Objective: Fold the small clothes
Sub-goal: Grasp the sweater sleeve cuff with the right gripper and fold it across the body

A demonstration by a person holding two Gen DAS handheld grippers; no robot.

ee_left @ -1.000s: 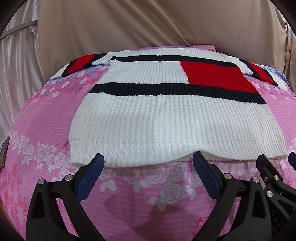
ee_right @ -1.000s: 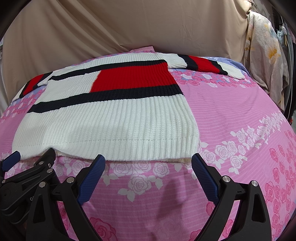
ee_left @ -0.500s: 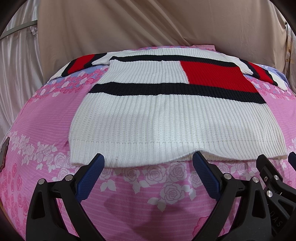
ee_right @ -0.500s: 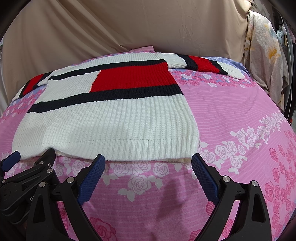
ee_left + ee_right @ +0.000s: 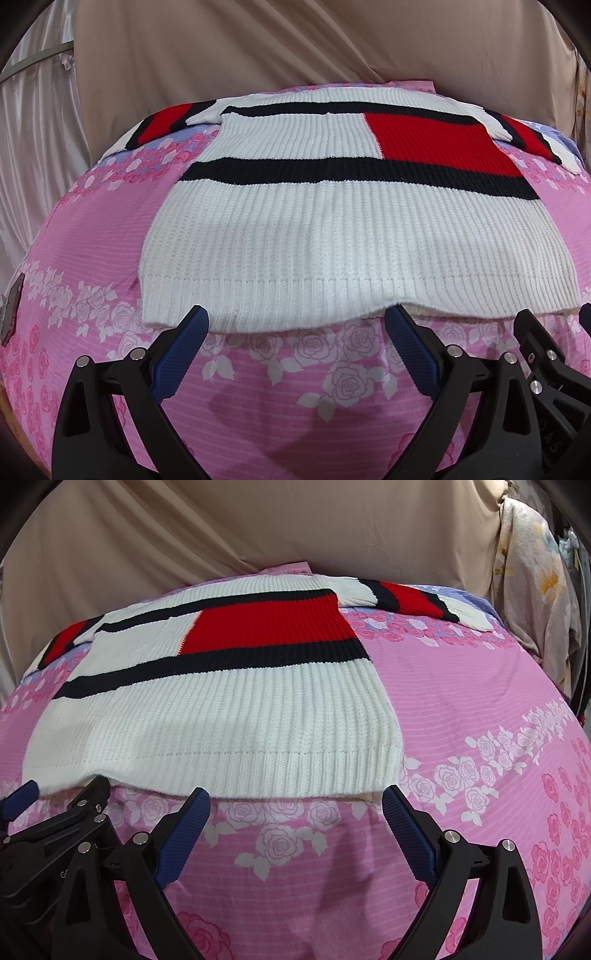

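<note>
Left tongs & right tongs both spread wide, empty, side by side just short of the near hem of a white knit sweater w/ red block & navy bands. Sweater lies flat, sleeves out, on a pink rose-print bed sheet. To do it well, probably: each pair pinches one hem corner, catching both layers, then lifts evenly toward the far collar.
</note>
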